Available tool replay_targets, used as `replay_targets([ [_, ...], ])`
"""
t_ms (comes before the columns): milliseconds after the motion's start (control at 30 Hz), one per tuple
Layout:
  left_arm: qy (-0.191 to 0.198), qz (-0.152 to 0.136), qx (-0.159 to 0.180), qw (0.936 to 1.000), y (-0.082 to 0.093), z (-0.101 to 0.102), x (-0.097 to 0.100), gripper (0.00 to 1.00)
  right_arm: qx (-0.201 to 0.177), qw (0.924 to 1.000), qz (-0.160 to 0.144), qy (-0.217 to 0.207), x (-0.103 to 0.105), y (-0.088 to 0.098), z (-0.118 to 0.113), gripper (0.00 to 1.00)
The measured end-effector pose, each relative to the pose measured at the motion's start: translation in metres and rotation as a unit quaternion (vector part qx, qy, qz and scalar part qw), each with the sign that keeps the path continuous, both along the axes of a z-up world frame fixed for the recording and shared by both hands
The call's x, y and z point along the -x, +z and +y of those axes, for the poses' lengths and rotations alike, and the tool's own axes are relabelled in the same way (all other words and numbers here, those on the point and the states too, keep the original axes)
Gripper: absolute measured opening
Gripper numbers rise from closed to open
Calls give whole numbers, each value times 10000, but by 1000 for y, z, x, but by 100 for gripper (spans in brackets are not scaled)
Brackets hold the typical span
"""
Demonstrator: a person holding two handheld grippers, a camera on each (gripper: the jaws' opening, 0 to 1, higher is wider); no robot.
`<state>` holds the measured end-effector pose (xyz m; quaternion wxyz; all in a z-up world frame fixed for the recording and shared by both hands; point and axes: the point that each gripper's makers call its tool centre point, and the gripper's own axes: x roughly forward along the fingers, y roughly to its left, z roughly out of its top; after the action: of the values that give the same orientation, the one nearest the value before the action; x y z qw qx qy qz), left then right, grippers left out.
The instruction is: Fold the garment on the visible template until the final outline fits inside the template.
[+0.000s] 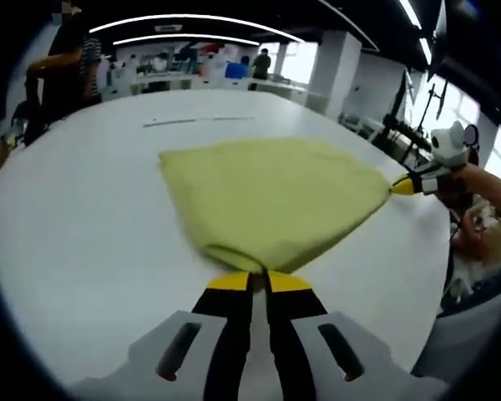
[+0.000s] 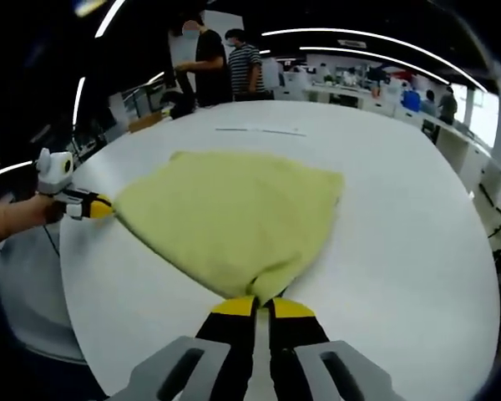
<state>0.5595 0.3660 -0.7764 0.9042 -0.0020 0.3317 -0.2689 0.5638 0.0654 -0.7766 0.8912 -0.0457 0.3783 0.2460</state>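
A yellow-green garment (image 1: 271, 196) lies spread on the white table (image 1: 83, 225), stretched between two corners. My left gripper (image 1: 259, 280) is shut on its near corner, which bunches at the yellow tips. The right gripper (image 1: 409, 185) comes in from the right and pinches the opposite corner. In the right gripper view the same garment (image 2: 234, 217) runs from my right gripper (image 2: 263, 307), shut on one corner, to the left gripper (image 2: 98, 207), shut on the other. A thin dark line (image 1: 196, 121) is marked on the table beyond the garment, also seen as a line (image 2: 259, 131).
The table's rounded edge (image 2: 75, 292) curves close by on the left of the right gripper view. A person's hand (image 1: 484, 180) holds the right gripper. Two people (image 2: 225, 67) stand past the far side, with desks (image 1: 209, 79) and equipment behind.
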Motion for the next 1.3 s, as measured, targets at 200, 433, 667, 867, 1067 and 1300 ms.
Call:
replay_targets([
  [200,110,-139,162,9997,11,1,-2,0,19,10000,-24,-14,0,0,0,0],
  [433,135,-216,145,9996,14,4,-3,0,85,9999,-68,37,0,3,-2,0],
  [667,299,-201,181,9992,16,20,-5,0,174,9998,-82,-74,-2,4,-13,0],
  [867,445,-185,213,9986,15,30,-6,0,147,9997,-108,-141,-4,7,-19,0],
  [1067,594,-61,259,9979,8,38,-6,0,151,9997,-172,-120,-4,12,-21,0],
  [1300,713,250,250,9968,-5,40,3,0,-55,9999,-30,-87,-1,14,-22,0],
])
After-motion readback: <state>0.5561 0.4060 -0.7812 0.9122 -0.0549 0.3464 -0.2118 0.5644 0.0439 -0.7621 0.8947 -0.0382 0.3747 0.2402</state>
